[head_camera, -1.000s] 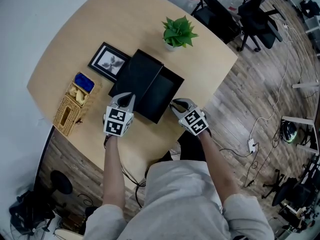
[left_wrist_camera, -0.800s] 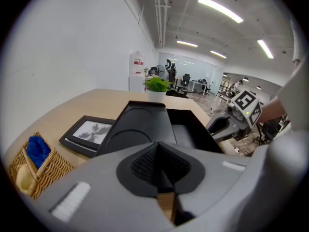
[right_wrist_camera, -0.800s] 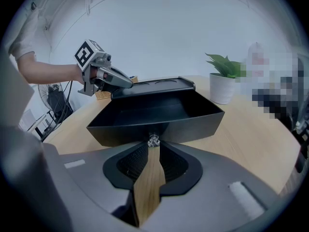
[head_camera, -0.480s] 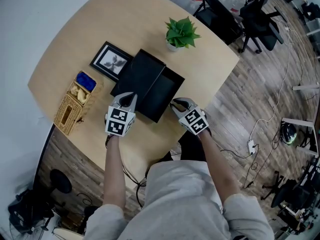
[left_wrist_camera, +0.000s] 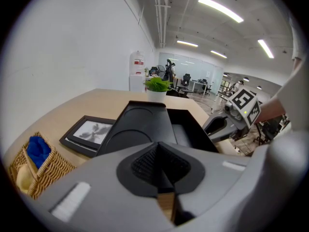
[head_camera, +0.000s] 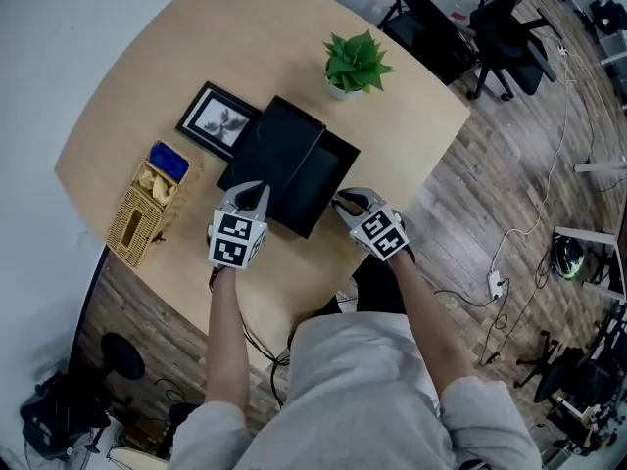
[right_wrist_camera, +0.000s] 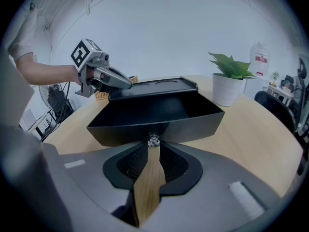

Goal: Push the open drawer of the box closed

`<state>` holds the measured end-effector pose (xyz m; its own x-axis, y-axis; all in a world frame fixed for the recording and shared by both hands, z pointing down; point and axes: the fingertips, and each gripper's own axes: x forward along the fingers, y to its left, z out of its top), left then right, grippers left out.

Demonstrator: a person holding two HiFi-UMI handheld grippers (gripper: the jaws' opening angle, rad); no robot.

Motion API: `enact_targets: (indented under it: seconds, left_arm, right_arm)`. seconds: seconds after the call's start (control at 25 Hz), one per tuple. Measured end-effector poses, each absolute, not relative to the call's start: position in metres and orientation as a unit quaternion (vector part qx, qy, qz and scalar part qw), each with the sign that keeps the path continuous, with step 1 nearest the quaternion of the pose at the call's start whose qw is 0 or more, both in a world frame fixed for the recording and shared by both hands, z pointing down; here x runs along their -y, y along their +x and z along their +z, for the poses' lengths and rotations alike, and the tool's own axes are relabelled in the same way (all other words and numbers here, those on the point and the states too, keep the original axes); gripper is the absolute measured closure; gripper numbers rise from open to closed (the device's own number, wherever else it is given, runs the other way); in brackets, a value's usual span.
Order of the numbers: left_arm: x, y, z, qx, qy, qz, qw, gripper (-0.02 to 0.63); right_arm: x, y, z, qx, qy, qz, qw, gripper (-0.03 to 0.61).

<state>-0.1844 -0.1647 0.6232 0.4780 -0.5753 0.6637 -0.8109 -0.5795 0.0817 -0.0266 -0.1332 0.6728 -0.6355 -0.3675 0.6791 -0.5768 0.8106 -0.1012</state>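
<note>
A black box (head_camera: pixel 272 147) lies mid-table with its drawer (head_camera: pixel 323 179) pulled out toward the right. My right gripper (head_camera: pixel 338 201) is shut, and its tips sit at the small shiny knob (right_wrist_camera: pixel 153 140) in the middle of the drawer's front wall (right_wrist_camera: pixel 145 129). My left gripper (head_camera: pixel 257 190) is shut too, resting at the near end of the box (left_wrist_camera: pixel 140 124), touching or nearly so. In the left gripper view the open drawer (left_wrist_camera: pixel 190 129) shows beside the box lid, with the right gripper (left_wrist_camera: pixel 223 124) beyond it. The drawer looks empty.
A potted plant (head_camera: pixel 355 64) stands behind the drawer near the table's far edge. A framed picture (head_camera: pixel 217 120) lies left of the box, and a wicker basket (head_camera: pixel 145 206) with a blue item sits further left. Office chairs (head_camera: pixel 460 27) stand beyond the round wooden table (head_camera: pixel 196 47).
The right gripper has edged slightly in toward the drawer front. The left gripper and the box look about the same.
</note>
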Motion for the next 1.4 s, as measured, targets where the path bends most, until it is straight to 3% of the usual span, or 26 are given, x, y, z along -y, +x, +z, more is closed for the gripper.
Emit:
enact_targets:
  seconds: [1.4]
  left_arm:
    - [0.166, -0.185, 0.623, 0.420, 0.840, 0.284, 0.195, 0.561]
  right_arm:
    - [0.149, -0.053, 0.670, 0.888, 0.260, 0.156, 0.345, 0.506]
